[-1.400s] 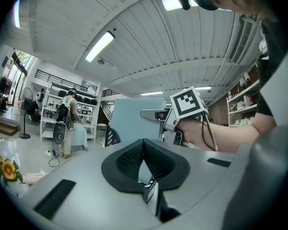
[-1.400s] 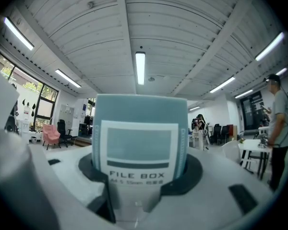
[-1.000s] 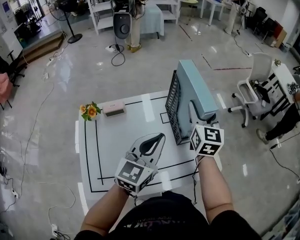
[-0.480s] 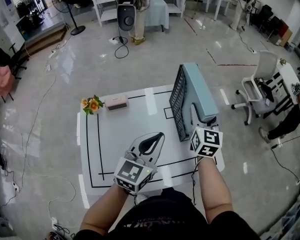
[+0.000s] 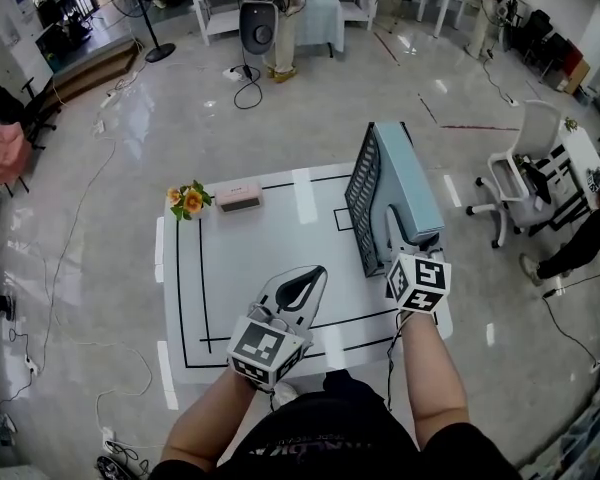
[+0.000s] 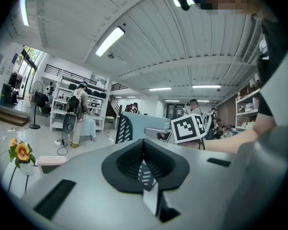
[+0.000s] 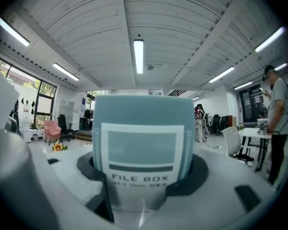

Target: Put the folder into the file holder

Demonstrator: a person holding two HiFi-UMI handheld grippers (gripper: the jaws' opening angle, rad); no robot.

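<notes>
Head view: looks steeply down on a white table (image 5: pixel 270 258) marked with black lines. Shows a dark mesh file holder (image 5: pixel 360 196) at the table's right side, with the light-blue folder (image 5: pixel 408 183) standing upright in it, against the mesh wall. Puts the right gripper (image 5: pixel 404 232) at the folder's near end, one grey jaw curving along the folder's side. Shows the left gripper (image 5: pixel 318 274) over the near middle of the table, tips together, well apart from the holder. Also takes in flowers (image 5: pixel 188 200) and a pink box (image 5: pixel 239 198) at the far left of the table.

Left gripper view: shows the jaws closed tip to tip, nothing between them. Catches the mesh holder and the folder beyond the tips.

Right gripper view: fills its middle with the folder's spine, printed FILE BOX, set between the two jaws. Shows dark pads (image 7: pixel 198 171) against both sides with no gap to make out, the jaws having just opened a little.
</notes>
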